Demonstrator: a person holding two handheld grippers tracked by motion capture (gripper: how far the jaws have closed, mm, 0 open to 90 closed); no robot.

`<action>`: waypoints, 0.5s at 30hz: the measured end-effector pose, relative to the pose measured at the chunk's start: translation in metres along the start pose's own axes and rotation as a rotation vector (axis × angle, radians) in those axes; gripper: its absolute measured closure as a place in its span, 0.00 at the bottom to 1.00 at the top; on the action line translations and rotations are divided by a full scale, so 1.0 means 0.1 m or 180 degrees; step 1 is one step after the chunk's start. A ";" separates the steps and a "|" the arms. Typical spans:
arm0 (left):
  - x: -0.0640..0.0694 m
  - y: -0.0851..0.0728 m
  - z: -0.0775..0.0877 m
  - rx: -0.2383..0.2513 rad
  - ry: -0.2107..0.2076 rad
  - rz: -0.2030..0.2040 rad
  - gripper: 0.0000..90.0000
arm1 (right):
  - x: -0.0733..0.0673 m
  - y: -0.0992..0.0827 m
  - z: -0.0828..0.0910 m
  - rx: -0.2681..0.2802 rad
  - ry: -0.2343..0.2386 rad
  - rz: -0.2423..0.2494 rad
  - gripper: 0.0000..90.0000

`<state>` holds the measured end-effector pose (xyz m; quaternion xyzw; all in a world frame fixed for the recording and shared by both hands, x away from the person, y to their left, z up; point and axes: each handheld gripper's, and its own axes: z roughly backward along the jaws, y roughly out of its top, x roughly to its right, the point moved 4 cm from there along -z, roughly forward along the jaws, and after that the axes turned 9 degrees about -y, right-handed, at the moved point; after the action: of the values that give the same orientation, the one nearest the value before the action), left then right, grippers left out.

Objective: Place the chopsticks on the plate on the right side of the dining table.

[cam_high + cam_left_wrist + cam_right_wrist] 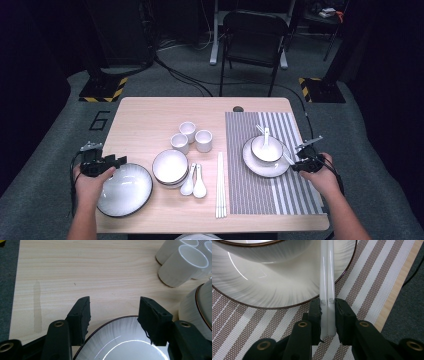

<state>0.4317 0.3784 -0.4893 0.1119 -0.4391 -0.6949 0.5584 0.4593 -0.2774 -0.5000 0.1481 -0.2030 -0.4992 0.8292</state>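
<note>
We are working at the wooden bench (145,120), where the striped placemat (295,195) is carrying a plate (287,287) with a bowl on it. At the near left corner, our left tongs (113,312) are hanging spread over the rim of the large grey plate (125,340), pads not pressing it. Our right tongs (328,312) are pinching the white chopsticks (327,272), which are lying across the placemat's plate rim.

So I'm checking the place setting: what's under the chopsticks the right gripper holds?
The chopsticks, pinched in the right gripper, cross the plate's rim, with the striped placemat below. The far ends pass out of frame.
</note>
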 end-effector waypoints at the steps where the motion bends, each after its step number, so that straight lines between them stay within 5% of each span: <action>1: 0.00 0.00 0.00 -0.0001 0.0002 0.0000 0.48 | 0.00 0.00 0.00 -0.0012 0.0002 0.0011 0.85; 11: 0.00 -0.01 0.01 -0.0027 0.0013 -0.0002 0.48 | 0.04 0.07 -0.04 0.0004 -0.0025 0.0234 0.85; 15: -0.01 -0.02 0.02 -0.0029 0.0024 -0.0010 0.48 | 0.05 0.08 -0.05 0.0018 -0.0013 0.0213 0.85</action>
<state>0.4299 0.3803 -0.4900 0.1126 -0.4336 -0.6974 0.5595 0.4697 -0.2781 -0.4996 0.1426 -0.2110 -0.4710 0.8446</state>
